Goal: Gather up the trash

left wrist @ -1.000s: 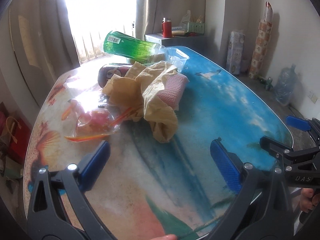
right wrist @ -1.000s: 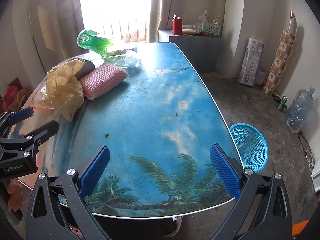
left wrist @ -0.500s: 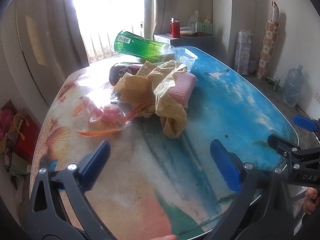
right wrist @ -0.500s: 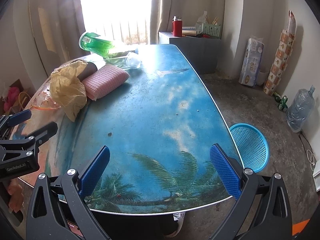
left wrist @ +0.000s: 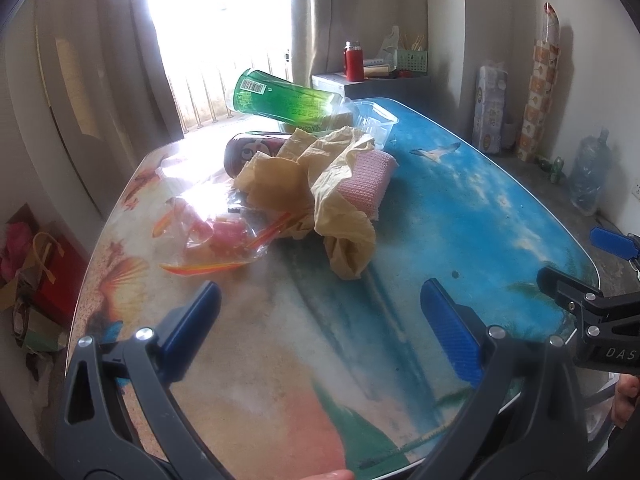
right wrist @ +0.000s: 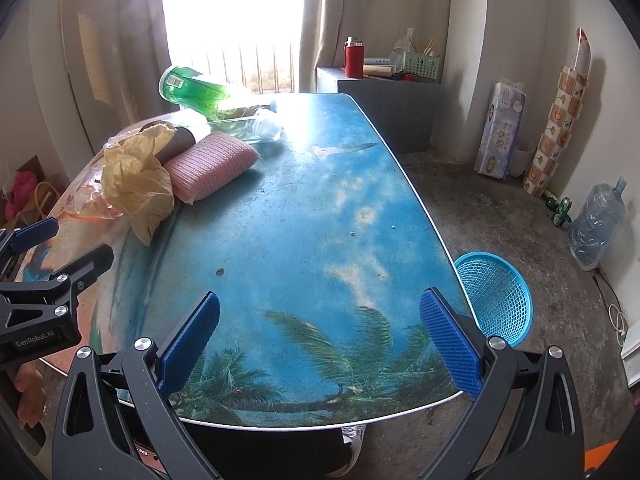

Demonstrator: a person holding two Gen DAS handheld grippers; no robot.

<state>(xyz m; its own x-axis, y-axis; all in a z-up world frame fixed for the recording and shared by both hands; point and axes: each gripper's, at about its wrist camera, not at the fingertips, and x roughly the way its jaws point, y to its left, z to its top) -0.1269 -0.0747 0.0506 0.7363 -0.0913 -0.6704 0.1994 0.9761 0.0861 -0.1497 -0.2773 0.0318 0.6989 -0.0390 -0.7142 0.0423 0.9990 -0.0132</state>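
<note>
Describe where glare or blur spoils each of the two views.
Left wrist view: the window is blown out white, glare washes the table's far left corner and the clear bag. Right wrist view: the window again white, glare on the table's far end; both views bend straight edges.

Left tool (left wrist: 320,324) black frame, blue ribbed pads (left wrist: 450,334), silver screws, right tool (right wrist: 320,328) alike, white "GenRobot.AI" lettering
</note>
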